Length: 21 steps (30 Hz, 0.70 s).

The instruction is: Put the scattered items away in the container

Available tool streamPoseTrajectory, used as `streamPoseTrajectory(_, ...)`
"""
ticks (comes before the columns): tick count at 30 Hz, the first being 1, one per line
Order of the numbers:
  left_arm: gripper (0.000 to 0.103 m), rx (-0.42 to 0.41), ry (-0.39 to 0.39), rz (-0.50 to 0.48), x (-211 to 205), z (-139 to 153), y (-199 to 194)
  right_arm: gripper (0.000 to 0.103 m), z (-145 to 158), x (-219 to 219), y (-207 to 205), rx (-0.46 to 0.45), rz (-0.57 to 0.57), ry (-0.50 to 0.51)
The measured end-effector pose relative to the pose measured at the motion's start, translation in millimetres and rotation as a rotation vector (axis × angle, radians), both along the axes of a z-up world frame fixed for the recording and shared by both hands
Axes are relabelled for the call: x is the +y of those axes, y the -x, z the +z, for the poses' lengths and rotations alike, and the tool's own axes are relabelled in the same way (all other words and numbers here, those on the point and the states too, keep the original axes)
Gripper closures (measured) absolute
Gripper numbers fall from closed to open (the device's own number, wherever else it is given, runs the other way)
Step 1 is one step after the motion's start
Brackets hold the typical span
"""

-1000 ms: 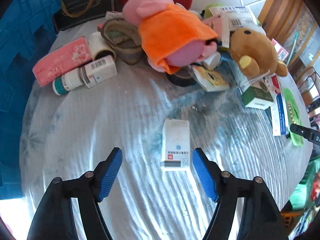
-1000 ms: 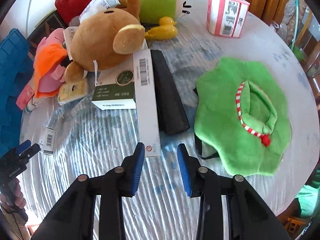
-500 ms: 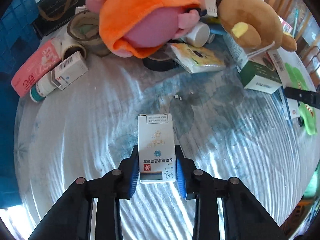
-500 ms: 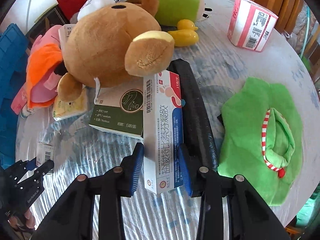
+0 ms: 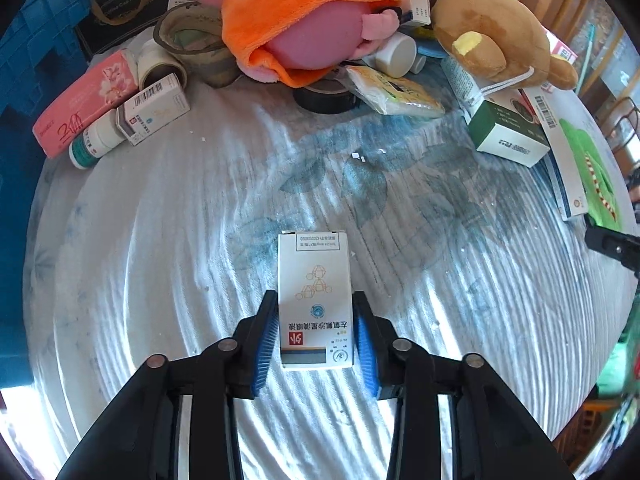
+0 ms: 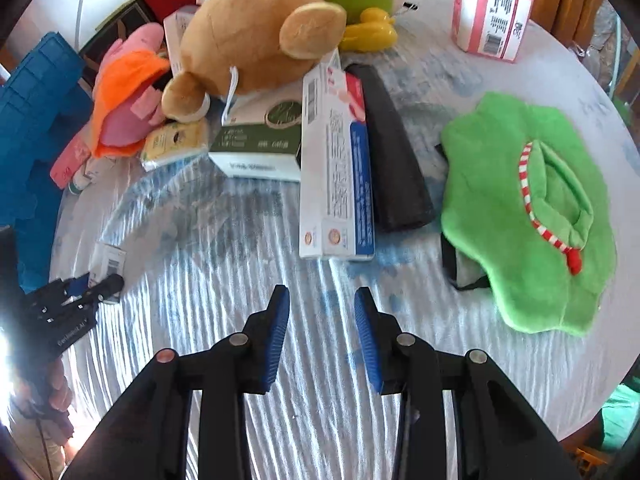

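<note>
My left gripper [image 5: 315, 340] is shut on a small white medicine box [image 5: 315, 292], held between its blue pads just above the tablecloth; it also shows in the right wrist view [image 6: 92, 284]. My right gripper [image 6: 322, 332] is open and empty, a little short of the long white-and-blue toothpaste box [image 6: 336, 176] lying on the table. The blue crate [image 5: 36, 60] stands at the table's far left, also seen in the right wrist view [image 6: 32, 128].
A pile at the back holds a pink plush in orange [image 5: 304, 24], a brown bear [image 6: 256, 36], a green-and-white box [image 6: 260, 148], a black case [image 6: 392, 152], a pink tissue pack [image 5: 84, 104] and bottles. A green plush hat [image 6: 524, 208] lies right.
My left gripper closed on the white medicine box and lifted it slightly. My right gripper briefly had the toothpaste box between its pads, then backed away from it, leaving it on the table.
</note>
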State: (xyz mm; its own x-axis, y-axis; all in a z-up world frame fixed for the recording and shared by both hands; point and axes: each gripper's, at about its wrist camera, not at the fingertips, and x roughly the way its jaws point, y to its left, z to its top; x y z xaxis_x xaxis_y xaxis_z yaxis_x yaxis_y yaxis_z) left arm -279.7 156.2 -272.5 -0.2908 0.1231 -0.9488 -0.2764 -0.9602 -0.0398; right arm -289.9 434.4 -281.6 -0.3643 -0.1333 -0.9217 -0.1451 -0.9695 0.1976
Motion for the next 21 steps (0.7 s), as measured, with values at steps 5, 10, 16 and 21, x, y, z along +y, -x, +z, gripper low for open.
streamPoseTrajectory(5, 0.058, 0.020, 0.019, 0.005, 5.5, -2.1, 2.1, 0.050, 2.4, 11.2, 26.8, -0.005, -0.029, -0.004)
streamPoseTrajectory(10, 0.073, 0.039, 0.020, 0.015, 11.5, -2.1, 9.3, 0.050, -15.4, 9.2, 55.7, -0.029, -0.035, -0.060)
streamPoseTrajectory(16, 0.073, 0.059, 0.008, 0.027, 18.2, 1.3, 22.0, 0.080, -27.8, -7.6, 41.4, -0.065, 0.029, -0.090)
streamPoseTrajectory(21, 0.072, 0.054, -0.018, -0.003, 14.9, 5.0, 15.3, 0.079, -42.2, -19.0, -13.4, -0.146, 0.098, -0.009)
